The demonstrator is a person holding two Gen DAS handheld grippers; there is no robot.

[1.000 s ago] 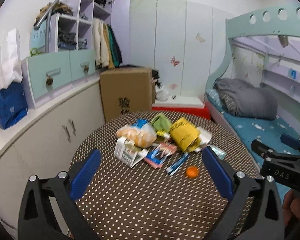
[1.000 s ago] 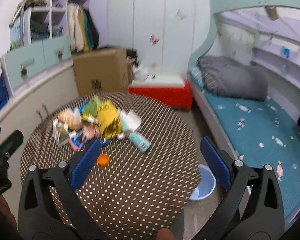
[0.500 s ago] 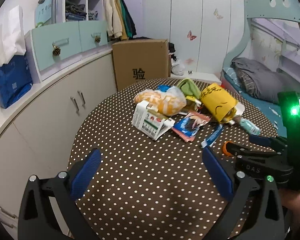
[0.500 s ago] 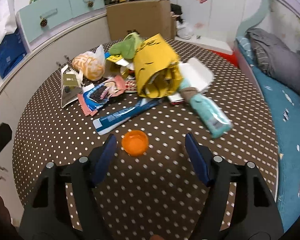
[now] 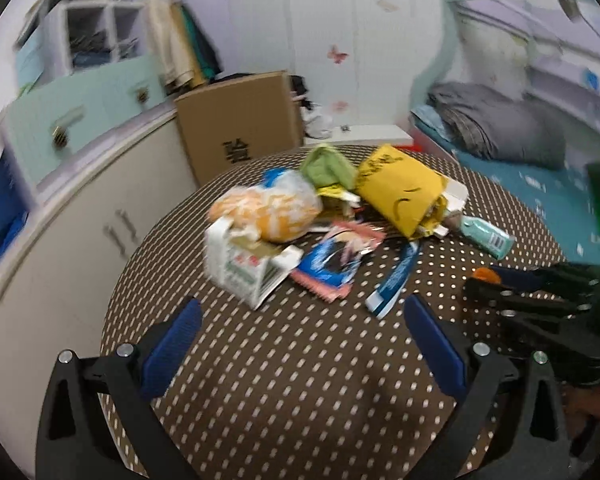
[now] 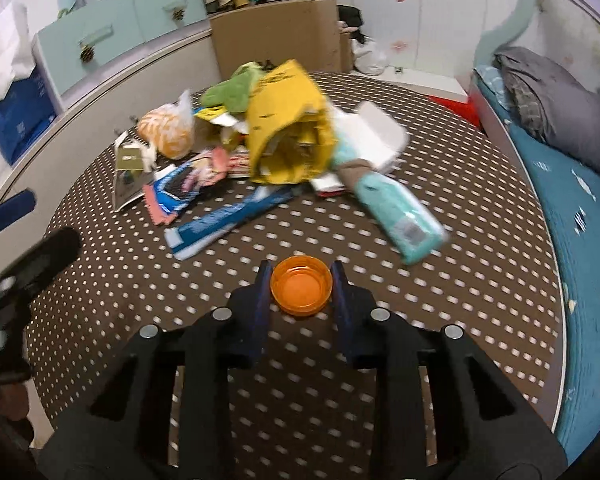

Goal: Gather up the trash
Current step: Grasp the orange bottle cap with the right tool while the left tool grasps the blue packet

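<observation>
A heap of trash lies on a round brown polka-dot table [image 5: 300, 380]: a yellow bag [image 6: 288, 136], a green cloth [image 6: 228, 90], an orange-filled plastic bag [image 5: 268, 208], a white carton [image 5: 244, 268], a red-blue wrapper [image 5: 332, 264], a blue-white wrapper [image 6: 228, 220] and a teal bottle [image 6: 396, 212]. My right gripper [image 6: 302, 280] is shut on an orange cap [image 6: 302, 290] at table level; the cap also shows in the left wrist view [image 5: 486, 274]. My left gripper [image 5: 300, 332] is open and empty above the table's near side.
A cardboard box [image 5: 240, 124] stands behind the table. White cabinets [image 5: 80, 240] with mint drawers run along the left. A bunk bed with a grey blanket [image 5: 500, 128] and teal mattress [image 6: 580, 240] is on the right.
My right gripper moved forward and closed its fingers around the orange cap. My left gripper shifted, with the trash heap now nearer and more central in its view.
</observation>
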